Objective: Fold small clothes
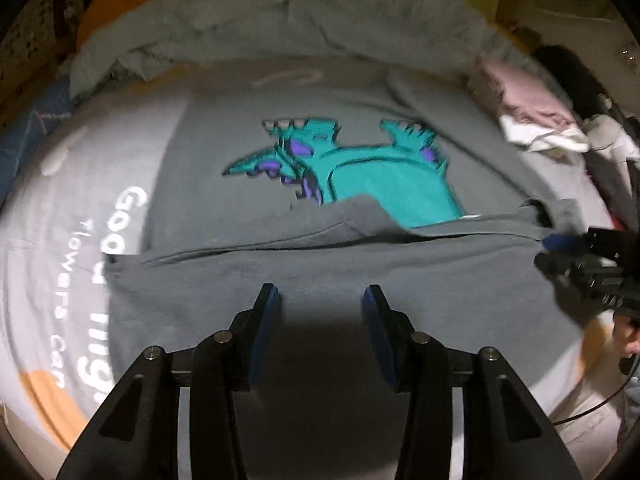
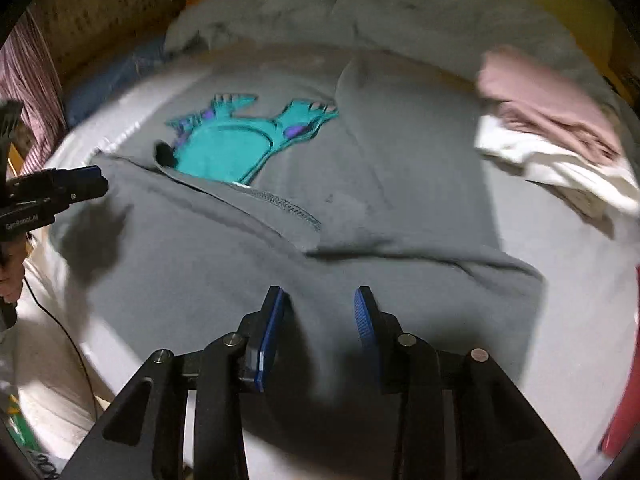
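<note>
Both grippers, left gripper [image 1: 322, 300] and right gripper [image 2: 319, 300], hover spread over the grey sweatshirt [image 1: 320, 272].

One grey shirt, two grippers, a small pile on the side.
One grey shirt [image 1: 328, 280] with one teal monster print [image 1: 360, 172]; two grippers, left gripper [image 1: 322, 304] and right gripper [image 2: 320, 308]; one pink garment [image 2: 548, 108], one white garment [image 2: 560, 168].

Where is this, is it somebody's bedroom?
Probably yes, a bedroom or similar room at home. The gray monster shirt lies on a soft printed bed cover, a rumpled gray blanket is bunched behind it, and a pile of pink and white clothes waits nearby.
</note>
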`<state>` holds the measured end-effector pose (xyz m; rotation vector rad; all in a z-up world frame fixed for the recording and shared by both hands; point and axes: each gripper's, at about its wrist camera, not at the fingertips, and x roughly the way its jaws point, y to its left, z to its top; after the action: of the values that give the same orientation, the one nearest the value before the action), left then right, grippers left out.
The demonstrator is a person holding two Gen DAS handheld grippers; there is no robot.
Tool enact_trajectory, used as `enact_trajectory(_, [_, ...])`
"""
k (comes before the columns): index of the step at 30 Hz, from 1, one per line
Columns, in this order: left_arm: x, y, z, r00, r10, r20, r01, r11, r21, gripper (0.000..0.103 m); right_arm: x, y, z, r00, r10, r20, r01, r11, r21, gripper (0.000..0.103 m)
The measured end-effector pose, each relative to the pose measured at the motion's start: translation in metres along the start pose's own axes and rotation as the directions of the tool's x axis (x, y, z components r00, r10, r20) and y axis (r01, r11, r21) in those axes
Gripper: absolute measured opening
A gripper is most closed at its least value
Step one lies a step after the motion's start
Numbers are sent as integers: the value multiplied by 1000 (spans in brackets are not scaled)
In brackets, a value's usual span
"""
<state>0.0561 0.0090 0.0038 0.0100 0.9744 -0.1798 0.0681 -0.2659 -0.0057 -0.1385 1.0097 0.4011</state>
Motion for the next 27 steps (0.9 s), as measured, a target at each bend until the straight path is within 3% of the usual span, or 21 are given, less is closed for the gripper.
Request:
enact_trajectory(3, [10, 8, 4, 1000, 8, 12, -7, 1000, -24, 44, 10, -27, 23, 998, 53, 39, -57, 991, 120, 38])
enact_trajectory(4, [11, 10, 5, 1000, 6, 26, -5, 999, -33, 43, 7, -37, 28, 996, 35, 85, -47, 988, 150, 38])
enact_trajectory(6, [9, 17, 5, 998, -19, 53, 22, 998, -53, 44, -10, -55, 31, 970, -52, 237, 3, 980, 201, 38])
enact_trajectory(7, [9, 19, 4, 997, -31, 66, 35, 998, -61, 44, -17, -64, 29, 961, -71, 268, 8, 973, 229, 38])
enact_trajectory(10, [12, 19, 3, 995, -46, 94, 51, 997, -59, 44, -35, -83, 14, 950, -23, 311, -63, 962, 264, 38])
enact_trajectory(15, [16, 23, 6, 995, -38, 89, 45, 996, -77, 44, -51, -101, -9, 944, -73, 322, -28, 953, 300, 38])
enact_trajectory(19, [18, 26, 4, 995, -40, 94, 48, 996, -80, 46, -33, -112, -13, 953, -107, 285, -4, 932, 363, 38])
enact_trajectory(21, [18, 22, 1, 994, -40, 100, 47, 997, -62, 54, -28, -124, -15, 959, -87, 268, -31, 914, 404, 38])
enact_trajectory(24, [21, 12, -1, 994, -1, 110, 4, 1000, -20, 57, -23, -145, -20, 964, -31, 263, -106, 865, 491, 40])
enact_trajectory(27, [20, 7, -3, 992, 23, 123, -24, 1000, 6, 58, -27, -150, -20, 961, -65, 268, -81, 862, 500, 40])
